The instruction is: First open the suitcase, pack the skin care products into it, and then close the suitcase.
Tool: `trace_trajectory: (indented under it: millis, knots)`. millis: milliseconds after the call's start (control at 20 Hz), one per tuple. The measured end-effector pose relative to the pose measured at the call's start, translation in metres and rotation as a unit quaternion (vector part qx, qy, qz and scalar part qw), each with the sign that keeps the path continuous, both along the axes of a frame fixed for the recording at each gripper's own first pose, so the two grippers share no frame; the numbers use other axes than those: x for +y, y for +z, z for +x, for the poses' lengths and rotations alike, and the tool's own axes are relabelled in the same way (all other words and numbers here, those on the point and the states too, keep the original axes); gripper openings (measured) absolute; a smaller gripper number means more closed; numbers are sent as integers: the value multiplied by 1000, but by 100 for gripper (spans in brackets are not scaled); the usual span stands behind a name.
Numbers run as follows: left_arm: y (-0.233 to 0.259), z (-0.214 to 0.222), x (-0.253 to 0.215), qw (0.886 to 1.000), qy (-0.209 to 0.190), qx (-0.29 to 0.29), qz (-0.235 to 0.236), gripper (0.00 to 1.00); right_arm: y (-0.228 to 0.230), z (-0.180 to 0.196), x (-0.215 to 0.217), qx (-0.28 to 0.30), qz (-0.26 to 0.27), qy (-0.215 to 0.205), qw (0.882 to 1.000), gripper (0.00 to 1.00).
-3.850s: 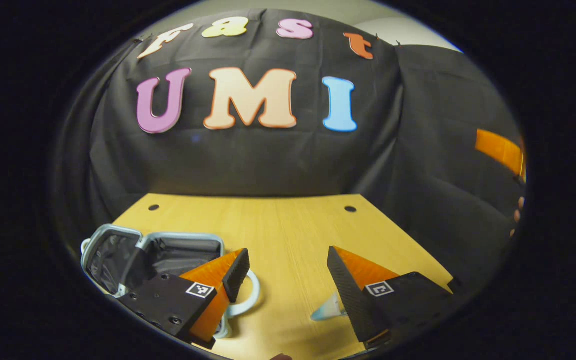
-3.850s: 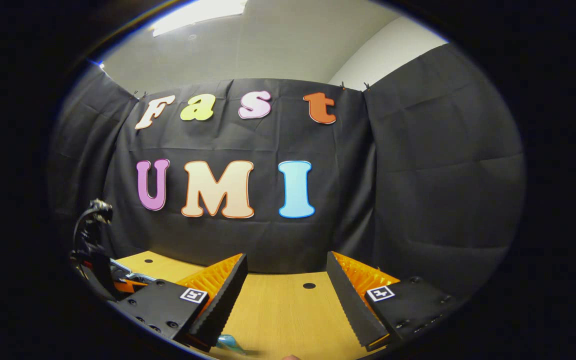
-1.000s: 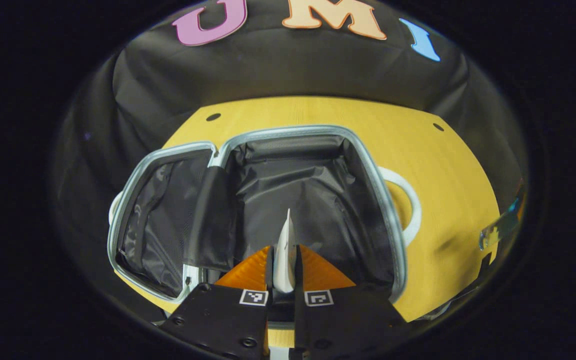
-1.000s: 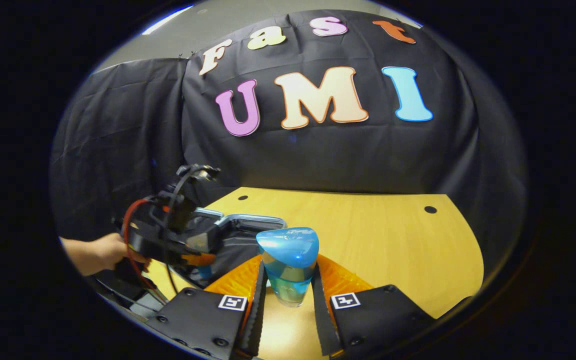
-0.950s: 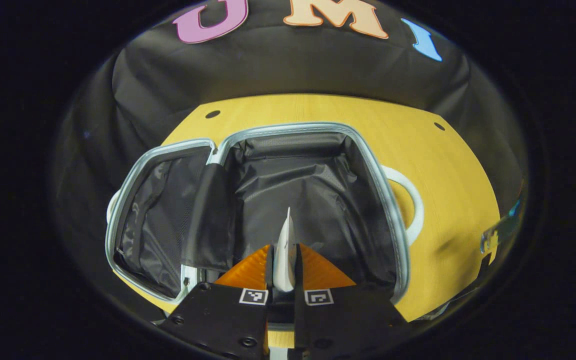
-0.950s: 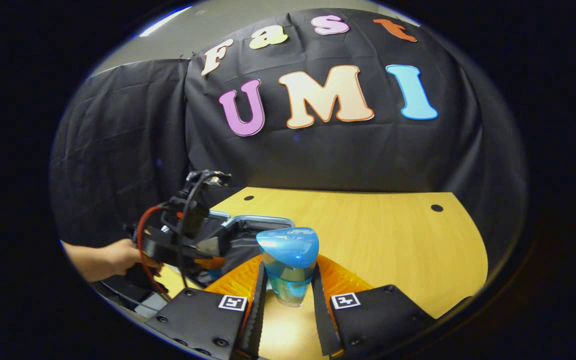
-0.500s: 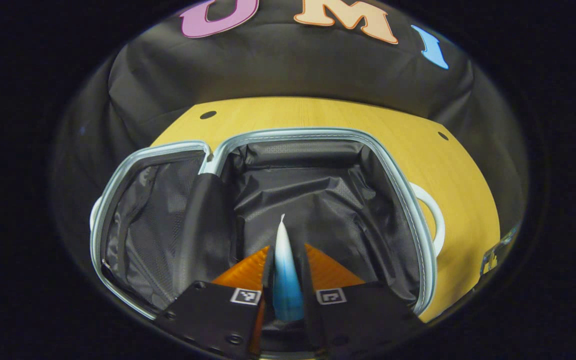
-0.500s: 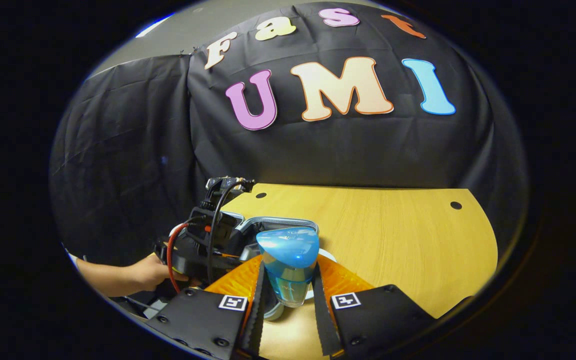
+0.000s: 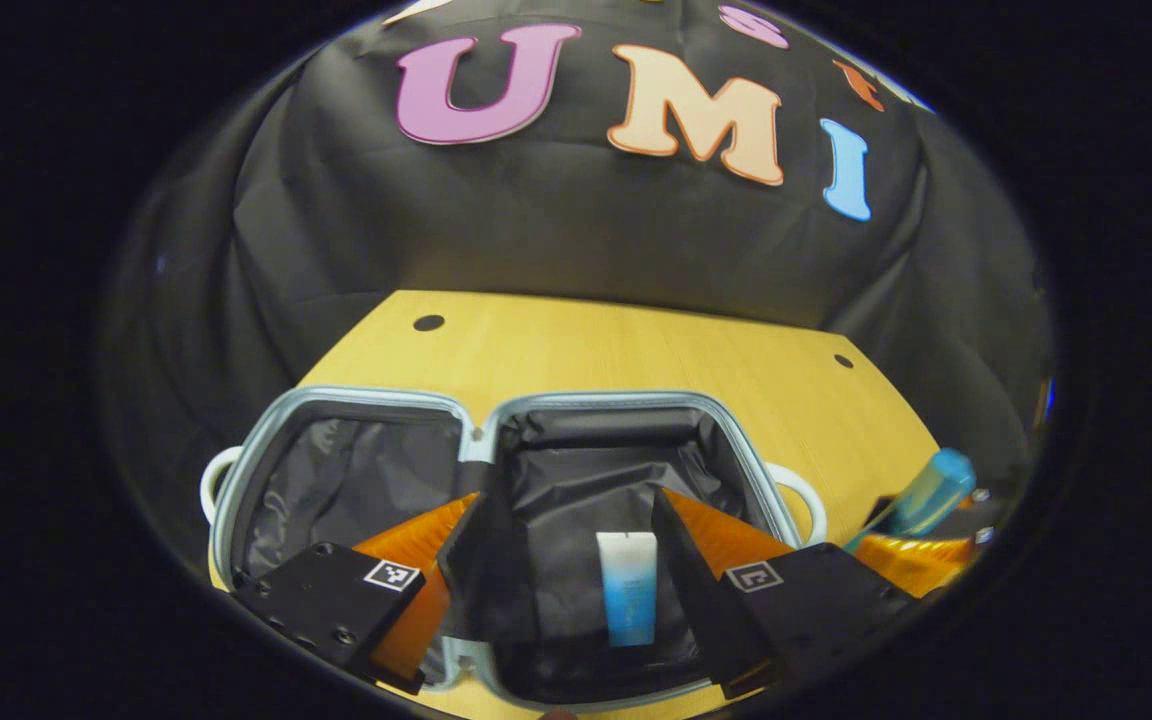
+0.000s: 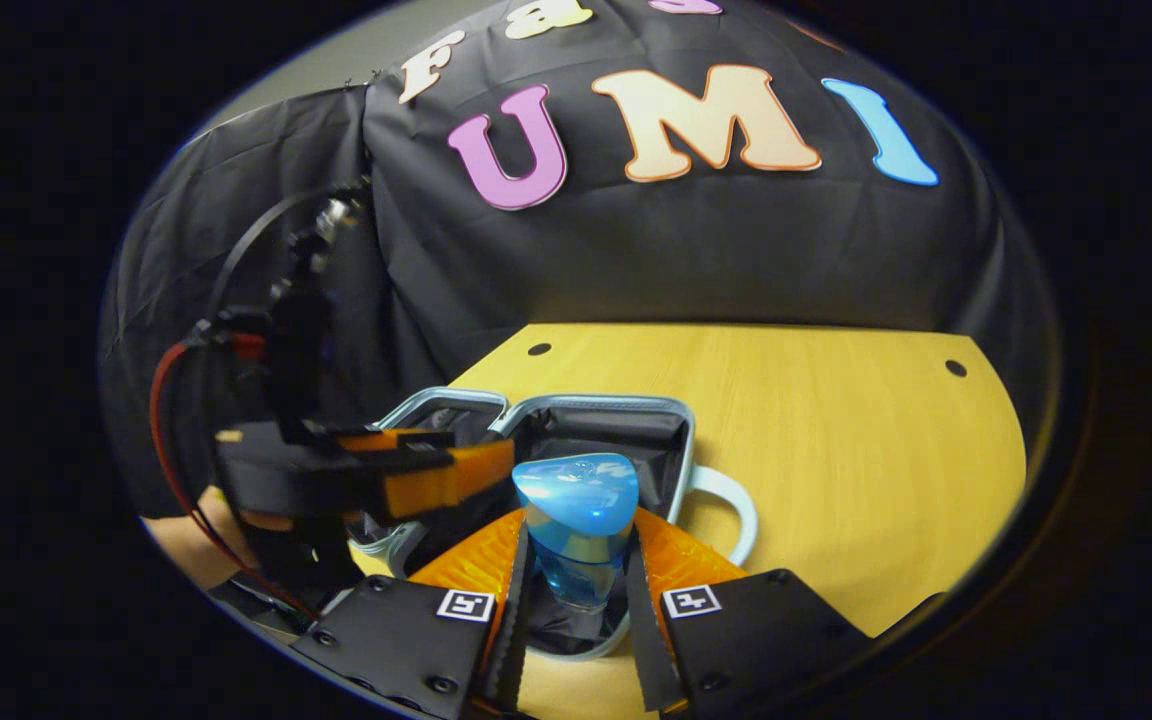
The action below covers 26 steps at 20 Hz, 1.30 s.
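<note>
The suitcase (image 9: 596,398) lies open on the wooden table, both black-lined halves facing up inside a pale blue rim. A white-and-blue tube (image 9: 628,590) lies flat in its right half. My left gripper (image 9: 568,560) hangs open just above that half, the tube loose between its fingers. My right gripper (image 10: 576,545) is shut on a blue bottle (image 10: 576,520) with a rounded blue cap, held upright over the near right edge of the suitcase (image 10: 596,403). In the left gripper view the bottle (image 9: 928,493) appears at the far right.
The table (image 10: 816,430) stretches bare to the right of the suitcase, with small round holes near its back corners. A white carry handle (image 10: 736,500) sticks out of the suitcase's right side. A hand (image 10: 186,545) holds the left gripper (image 10: 376,475) over the suitcase's left part.
My left gripper has opened and let the tube go; it now lies in the suitcase's right half. My right gripper has carried the bottle left, up to the suitcase.
</note>
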<state>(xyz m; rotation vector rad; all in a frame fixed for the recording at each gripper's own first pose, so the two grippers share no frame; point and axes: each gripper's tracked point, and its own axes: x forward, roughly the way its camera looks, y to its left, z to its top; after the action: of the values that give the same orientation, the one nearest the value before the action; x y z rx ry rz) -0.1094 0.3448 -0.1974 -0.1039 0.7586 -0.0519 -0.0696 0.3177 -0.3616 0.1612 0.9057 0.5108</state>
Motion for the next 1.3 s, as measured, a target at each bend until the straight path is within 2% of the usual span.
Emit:
trace_trajectory:
  millis: [250, 300, 400, 450, 550, 650, 750, 850, 900, 950, 1100, 1300]
  knots:
    - [27, -9, 75, 998, 51, -20, 15, 95, -58, -14, 18, 51, -34, -16, 998, 47]
    - [27, -13, 91, 998, 62, -17, 20, 92, -64, -16, 18, 59, -41, -21, 997, 47]
    - [27, -22, 123, 996, 85, -13, 27, 94, -62, -10, 21, 62, -40, -39, 997, 44]
    - [24, -26, 137, 995, 96, -7, 27, 94, -64, -7, 21, 63, -41, -49, 996, 47]
    - [22, -32, 164, 992, 120, -2, 26, 95, -67, 0, 22, 65, -50, -66, 994, 46]
    - [20, -33, 192, 990, 137, -2, 31, 95, -66, 3, 22, 68, -56, -74, 993, 50]
    - [19, -35, 222, 987, 152, 0, 41, 97, -62, 17, 22, 48, -64, -83, 993, 44]
    - [16, -38, 251, 984, 169, 3, 51, 92, -55, 28, 25, 34, -62, -88, 994, 57]
    - [14, -36, 265, 983, 177, 4, 56, 95, -51, 31, 27, 30, -59, -88, 994, 58]
    - [12, -37, 278, 981, 186, 8, 62, 95, -46, 35, 27, 20, -61, -90, 994, 75]
    - [1, -33, 310, 976, 206, 19, 64, 95, -24, 51, 29, -17, -62, -98, 993, 97]
    - [-41, -35, 338, 972, 222, 59, 44, 95, 7, 75, 34, -61, -62, -102, 991, 98]
